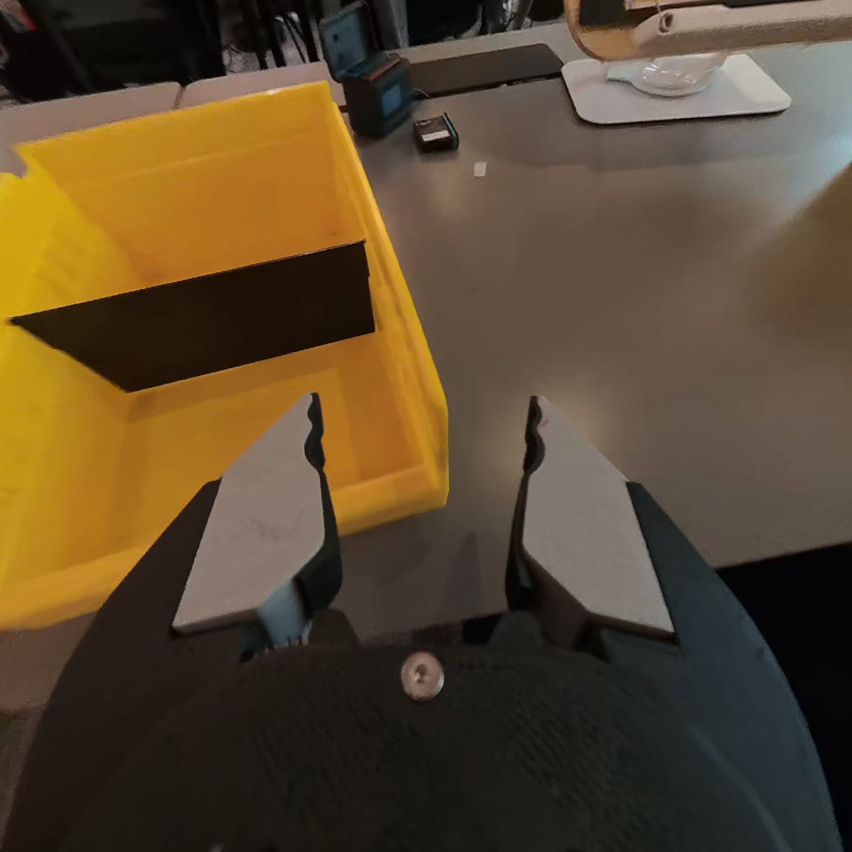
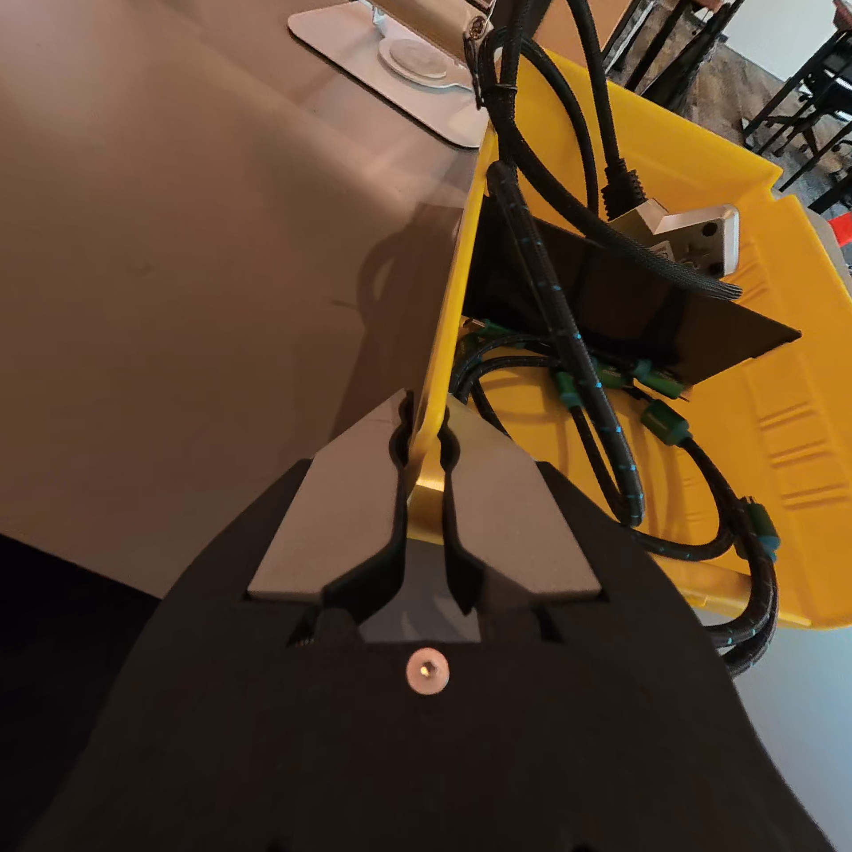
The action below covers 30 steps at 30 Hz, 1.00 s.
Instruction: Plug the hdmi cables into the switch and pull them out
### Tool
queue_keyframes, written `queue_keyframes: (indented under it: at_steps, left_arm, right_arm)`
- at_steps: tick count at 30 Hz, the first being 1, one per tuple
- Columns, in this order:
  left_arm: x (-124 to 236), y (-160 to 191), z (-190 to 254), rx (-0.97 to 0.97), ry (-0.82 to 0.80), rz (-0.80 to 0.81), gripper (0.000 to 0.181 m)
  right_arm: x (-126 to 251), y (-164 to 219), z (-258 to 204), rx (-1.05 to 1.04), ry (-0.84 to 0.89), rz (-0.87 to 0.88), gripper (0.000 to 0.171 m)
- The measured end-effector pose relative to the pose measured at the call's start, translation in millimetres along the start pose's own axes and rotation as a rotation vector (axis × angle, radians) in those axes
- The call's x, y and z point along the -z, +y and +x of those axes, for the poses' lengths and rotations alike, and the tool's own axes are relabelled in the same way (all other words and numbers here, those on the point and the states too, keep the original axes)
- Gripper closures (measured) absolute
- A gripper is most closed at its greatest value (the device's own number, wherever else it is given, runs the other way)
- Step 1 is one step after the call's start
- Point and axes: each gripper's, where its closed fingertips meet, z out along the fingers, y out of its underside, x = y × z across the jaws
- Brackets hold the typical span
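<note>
Hovering over the near edge of the grey surface, the left gripper has its fingers spread wide with nothing between them. Just to its left sits a yellow bin split by a black divider; both compartments look empty from this angle.

Farther right, the right gripper has its fingers nearly closed, pinching the near wall of a second yellow bin. That bin holds the task's things: the silver HDMI switch lies in the far compartment behind its own black divider, with one black braided cable apparently plugged into it. A tangle of blue-flecked HDMI cables with green plugs fills the near compartment, and some of it spills over the front lip.

The step in hand looks like steadying or shifting this bin. A firm grip low on the wall should keep the thin plastic from flexing or slipping, and a slow pull would stop the trailing cables from snagging. The free left gripper is then best placed to come across and take one green plug by its body, not the cord.

A white monitor base, a dark device and a small black block stand at the back of the surface. Dark chair and table legs stand on patterned carpet beyond.
</note>
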Motion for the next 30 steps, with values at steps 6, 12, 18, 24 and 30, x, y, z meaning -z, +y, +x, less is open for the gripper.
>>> queue_keyframes:
  at_steps: [6, 12, 18, 24, 30]
  left_arm:
    - [-47.9, 3.7, -5.3, -0.080, 0.001, -0.082, 0.129]
    - [-32.7, 2.8, -39.2, -0.163, -0.039, -0.114, 0.179]
    - [2.0, -34.1, -54.1, -0.117, -0.053, 0.047, 0.179]
    - [44.6, -69.1, -52.8, -0.171, -0.098, 0.220, 0.178]
    - [75.3, -80.1, -62.8, -0.167, -0.102, 0.293, 0.178]
  right_arm:
    - [-6.8, -1.4, 2.3, 0.005, 0.064, -0.037, 0.167]
    - [-1.1, 0.9, -7.1, -0.017, 0.034, -0.070, 0.168]
    - [9.8, -15.9, -80.6, -0.018, -0.102, -0.088, 0.157]
    - [4.6, -48.7, -173.2, 0.067, -0.171, -0.110, 0.152]
    - [-5.9, -94.7, -293.9, 0.161, -0.327, -0.071, 0.148]
